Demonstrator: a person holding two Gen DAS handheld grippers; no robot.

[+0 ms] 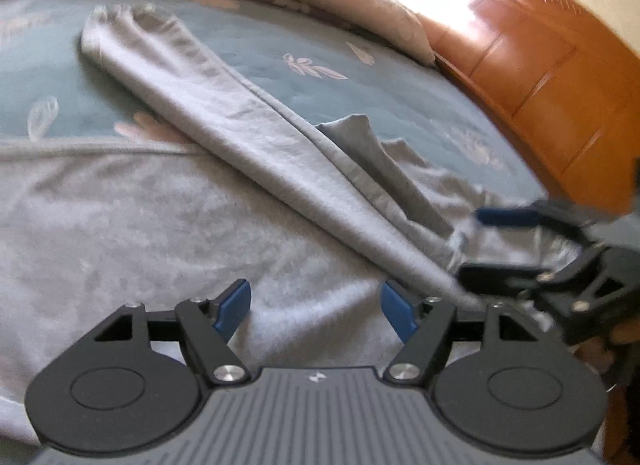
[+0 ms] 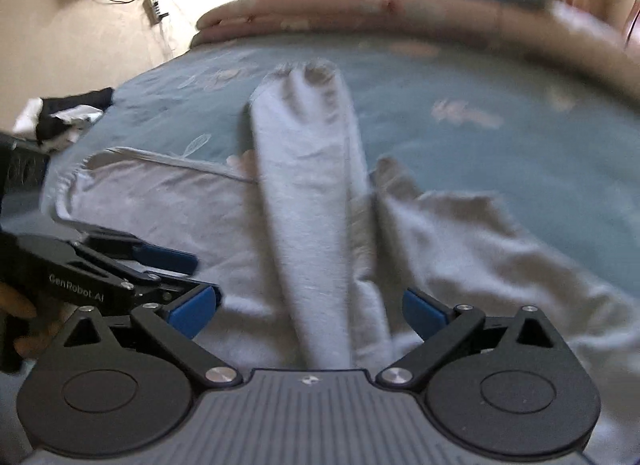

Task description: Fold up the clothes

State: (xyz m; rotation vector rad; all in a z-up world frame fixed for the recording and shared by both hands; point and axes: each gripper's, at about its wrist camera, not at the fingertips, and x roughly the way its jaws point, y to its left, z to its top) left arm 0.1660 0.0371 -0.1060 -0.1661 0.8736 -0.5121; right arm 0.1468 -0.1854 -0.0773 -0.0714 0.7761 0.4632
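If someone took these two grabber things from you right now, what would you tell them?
Left gripper: open, holding nothing, low over the grey shirt.
Right gripper: open too, its fingers either side of the long sleeve.
The shirt lies spread on the blue bedspread. The sleeve is laid over the body, its cuff reaching onto the bedspread.
Left: the rumpled side and the final folds.

text: "genrobot.ai" | on: left hand-held gripper side, right wrist view
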